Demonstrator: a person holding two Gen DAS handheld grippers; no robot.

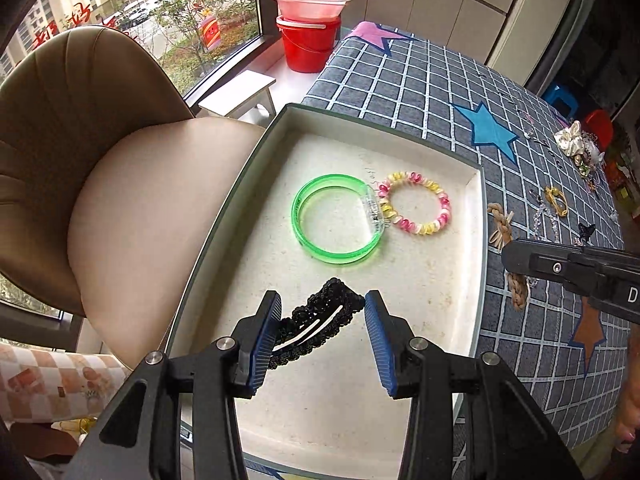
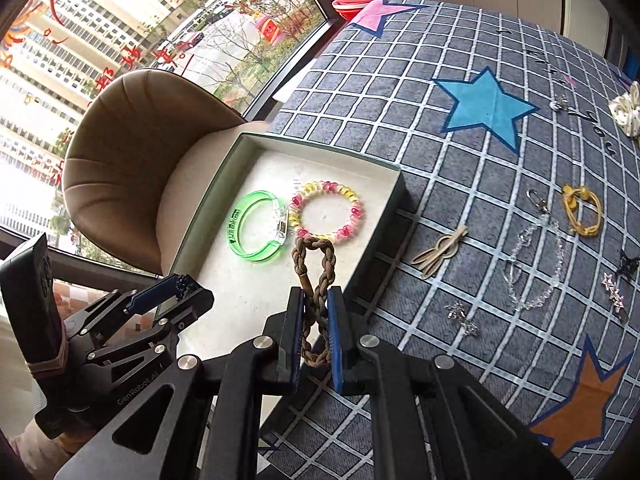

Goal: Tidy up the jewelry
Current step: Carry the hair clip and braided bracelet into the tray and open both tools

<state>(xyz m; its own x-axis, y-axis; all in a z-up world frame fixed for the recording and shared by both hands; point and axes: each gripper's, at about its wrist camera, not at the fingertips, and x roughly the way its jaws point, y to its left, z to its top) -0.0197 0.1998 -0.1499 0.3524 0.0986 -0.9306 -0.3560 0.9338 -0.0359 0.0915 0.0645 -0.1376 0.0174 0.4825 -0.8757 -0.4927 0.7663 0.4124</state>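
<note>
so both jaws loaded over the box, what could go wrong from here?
1. The left gripper pinches the black lace hair clip only by its ends; it could slip or snag on release.
2. The right gripper holds the braided rope bracelet right above the pink-yellow coil bracelet; dropped there, they may tangle.
3. The green bangle already touches the coil bracelet, and the box is filling up.

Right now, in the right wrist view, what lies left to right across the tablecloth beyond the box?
Tan hair clip → silver charm → clear bead chain → yellow cord bracelet → star hair clip.
</note>
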